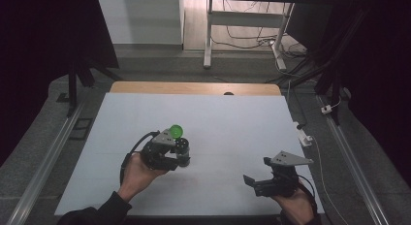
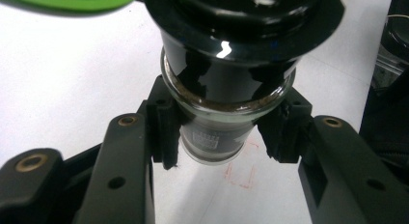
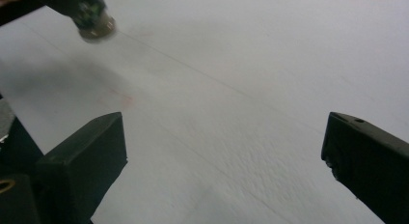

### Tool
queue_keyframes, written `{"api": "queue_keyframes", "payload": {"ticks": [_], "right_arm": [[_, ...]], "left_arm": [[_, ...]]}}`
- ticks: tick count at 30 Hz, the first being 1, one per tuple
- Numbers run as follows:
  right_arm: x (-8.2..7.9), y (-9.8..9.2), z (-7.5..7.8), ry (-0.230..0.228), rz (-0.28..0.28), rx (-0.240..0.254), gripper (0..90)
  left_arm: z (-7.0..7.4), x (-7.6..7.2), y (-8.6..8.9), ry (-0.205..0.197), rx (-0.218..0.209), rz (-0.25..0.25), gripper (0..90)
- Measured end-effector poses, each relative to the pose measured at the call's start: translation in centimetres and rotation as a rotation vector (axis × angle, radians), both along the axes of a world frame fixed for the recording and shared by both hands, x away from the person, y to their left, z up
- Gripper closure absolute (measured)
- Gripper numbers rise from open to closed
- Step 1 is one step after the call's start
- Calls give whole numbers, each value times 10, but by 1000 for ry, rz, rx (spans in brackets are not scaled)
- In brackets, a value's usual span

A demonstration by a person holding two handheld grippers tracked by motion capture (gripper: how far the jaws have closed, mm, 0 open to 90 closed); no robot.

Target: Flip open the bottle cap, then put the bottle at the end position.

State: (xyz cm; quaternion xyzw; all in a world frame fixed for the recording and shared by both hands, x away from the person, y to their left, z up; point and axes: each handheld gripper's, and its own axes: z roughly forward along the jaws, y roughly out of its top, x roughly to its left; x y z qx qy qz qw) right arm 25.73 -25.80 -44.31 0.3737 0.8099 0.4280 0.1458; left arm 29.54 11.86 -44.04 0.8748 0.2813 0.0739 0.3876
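the dark jar (image 2: 226, 89) is being pinched by the left gripper (image 2: 219, 137) – steadied above the table (image 1: 232, 123) – while the right gripper (image 1: 264, 179) is being kept spread, empty.

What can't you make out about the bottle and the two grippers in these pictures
- Bottle top: cut off by the upper edge, left gripper view.
- Bottle label: too small to read.
- Green cap: its link to the bottle is hidden by the left gripper, high view.
- Right gripper: blurred, open.

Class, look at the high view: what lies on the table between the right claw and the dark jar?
Nothing: bare white table separates right claw from jar.
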Motion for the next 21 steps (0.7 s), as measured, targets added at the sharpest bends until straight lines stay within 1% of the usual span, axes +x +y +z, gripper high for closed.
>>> {"api": "queue_keyframes", "payload": {"ticks": [4,7,10,14,16,21], "right_arm": [[-5,-11,-6,25,-39,-11,0],[-7,-18,-10,37,-58,-27,0],[-8,-21,-13,48,-61,-36,0],[-9,-24,-16,46,-68,-58,0],[-10,-25,-16,48,-78,-57,0],[-10,-26,-16,57,-85,-59,0]], "left_arm": [[1,0,1,-3,2,3,536],[2,0,1,-3,2,4,536],[4,0,1,-5,-2,4,537],[5,2,2,-1,-7,5,536],[6,4,3,3,-10,5,536],[9,7,4,-3,-4,12,536]]}}
